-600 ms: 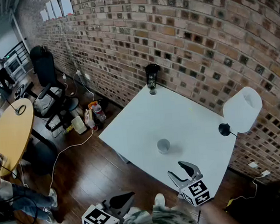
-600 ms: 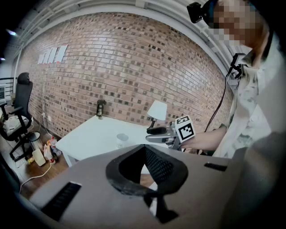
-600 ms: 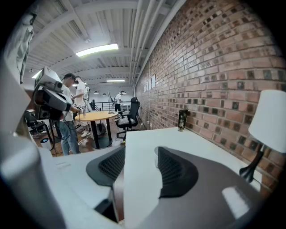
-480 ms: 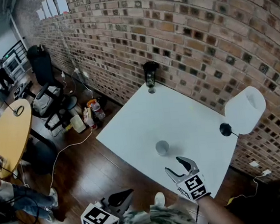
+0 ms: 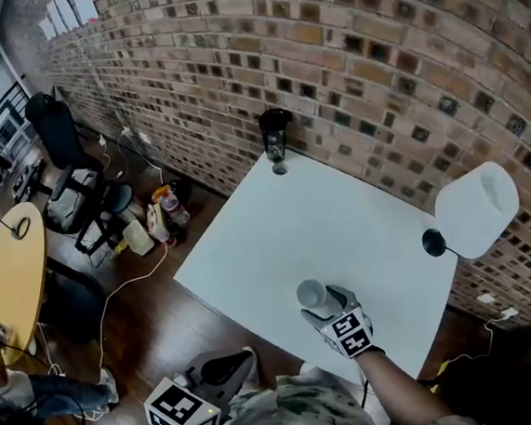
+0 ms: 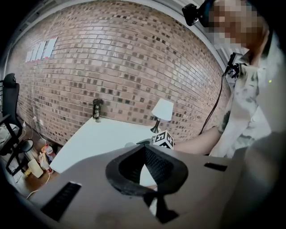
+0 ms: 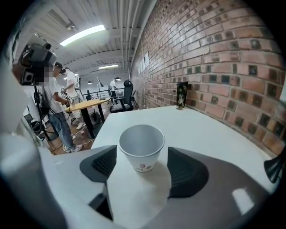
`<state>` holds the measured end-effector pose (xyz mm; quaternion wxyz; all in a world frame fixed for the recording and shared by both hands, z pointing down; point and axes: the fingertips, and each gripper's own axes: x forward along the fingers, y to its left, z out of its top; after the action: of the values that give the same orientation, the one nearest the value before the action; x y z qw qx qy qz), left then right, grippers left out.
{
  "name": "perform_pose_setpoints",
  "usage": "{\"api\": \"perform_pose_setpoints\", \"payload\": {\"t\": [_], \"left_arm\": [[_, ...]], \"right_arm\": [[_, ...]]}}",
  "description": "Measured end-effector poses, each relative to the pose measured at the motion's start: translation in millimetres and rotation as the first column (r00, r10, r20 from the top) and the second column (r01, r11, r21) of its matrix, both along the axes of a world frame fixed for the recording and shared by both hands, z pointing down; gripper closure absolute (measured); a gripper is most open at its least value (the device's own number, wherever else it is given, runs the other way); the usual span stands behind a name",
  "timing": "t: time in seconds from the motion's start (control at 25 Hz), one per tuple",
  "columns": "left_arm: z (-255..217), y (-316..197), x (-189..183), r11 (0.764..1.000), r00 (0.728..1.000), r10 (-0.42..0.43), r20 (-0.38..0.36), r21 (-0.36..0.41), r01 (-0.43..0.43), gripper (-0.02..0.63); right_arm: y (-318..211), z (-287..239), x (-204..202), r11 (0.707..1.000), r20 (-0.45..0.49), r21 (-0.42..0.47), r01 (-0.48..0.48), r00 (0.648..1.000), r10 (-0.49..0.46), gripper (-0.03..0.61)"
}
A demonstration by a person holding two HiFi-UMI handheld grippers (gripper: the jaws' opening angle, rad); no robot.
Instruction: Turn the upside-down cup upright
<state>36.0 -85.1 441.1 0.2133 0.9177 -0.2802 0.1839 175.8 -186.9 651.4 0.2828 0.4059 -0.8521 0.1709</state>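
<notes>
A white paper cup stands near the front edge of the white table. In the right gripper view the cup shows its wider round end up and a small print low on its wall. My right gripper is open and its two jaws flank the cup with a gap on each side, so the pads do not touch it. My left gripper hangs below the table's front edge, off to the left. Its jaws meet at the tips with nothing between them.
A white-shaded lamp on a black base stands at the table's right edge. A dark bottle sits at the far corner by the brick wall. On the floor to the left are an office chair, cables and a round wooden table.
My right gripper has moved forward over the table to the cup, and its open jaws now stand on both sides of it. The left gripper stayed low.
</notes>
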Motion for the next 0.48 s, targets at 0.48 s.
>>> {"api": "perform_pose_setpoints", "payload": {"t": [0.48], "left_arm": [[9.7,-57.5,-43.5,0.997,0.996,0.077,-0.053,-0.012,-0.077,0.607]], "right_arm": [[-10.3,7.1,16.0,0.994,-0.159,-0.055,-0.090,0.984,0.080,0.279]]}}
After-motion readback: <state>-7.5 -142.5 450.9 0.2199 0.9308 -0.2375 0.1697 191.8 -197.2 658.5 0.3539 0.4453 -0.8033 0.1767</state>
